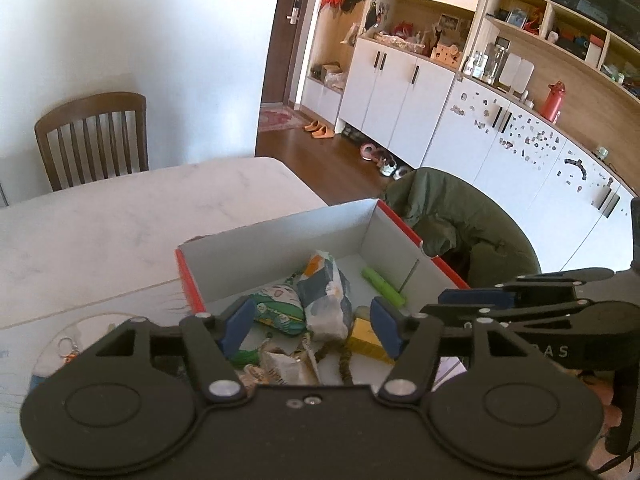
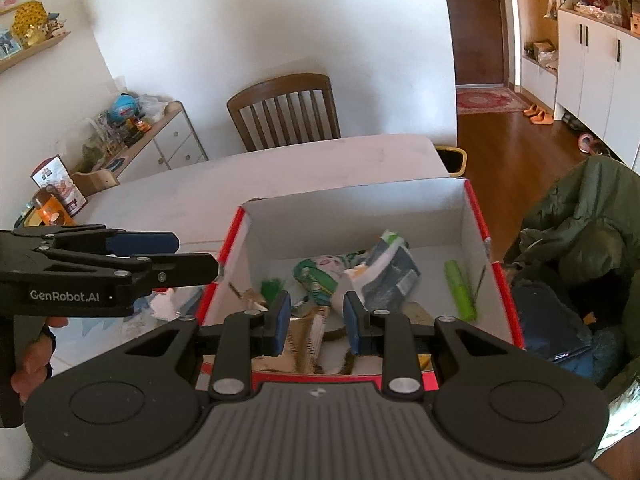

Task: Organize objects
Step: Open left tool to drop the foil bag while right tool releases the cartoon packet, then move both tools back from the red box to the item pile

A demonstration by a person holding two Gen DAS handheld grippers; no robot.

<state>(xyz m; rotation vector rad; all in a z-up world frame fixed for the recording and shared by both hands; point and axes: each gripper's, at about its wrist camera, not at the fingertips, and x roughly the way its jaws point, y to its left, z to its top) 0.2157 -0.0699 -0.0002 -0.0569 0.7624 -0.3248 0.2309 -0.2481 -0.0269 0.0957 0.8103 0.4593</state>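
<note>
Blue pads of the left gripper (image 1: 310,326) sit closest in the left wrist view, spread wide with nothing between them, hovering over the near end of the box (image 1: 276,236). Inside it's a jumble: a green pouch (image 1: 278,310), a crumpled packet (image 1: 326,296) leaning on it, a yellow block (image 1: 366,340) near the right pad and a green tube (image 1: 384,286) along the right wall. The right gripper (image 1: 472,300) pokes in from the right edge; can't tell from here how its pads stand. A keyring (image 1: 66,348) lies on the table (image 1: 120,216), left of the box.

Right wrist view: the right gripper (image 2: 314,322) is parted, narrower than the left, empty, just above the box's (image 2: 476,216) near rim. The left gripper (image 2: 160,252) hangs beside the box's left wall, a hand (image 2: 30,364) on its grip.

Looks to me like most stuff is already boxed. Risk: the box sits right at the table's right edge by a draped jacket (image 2: 580,224), so bumping a wall could shove it off. Also the packet is crinkly and could slip from a pinch.
</note>
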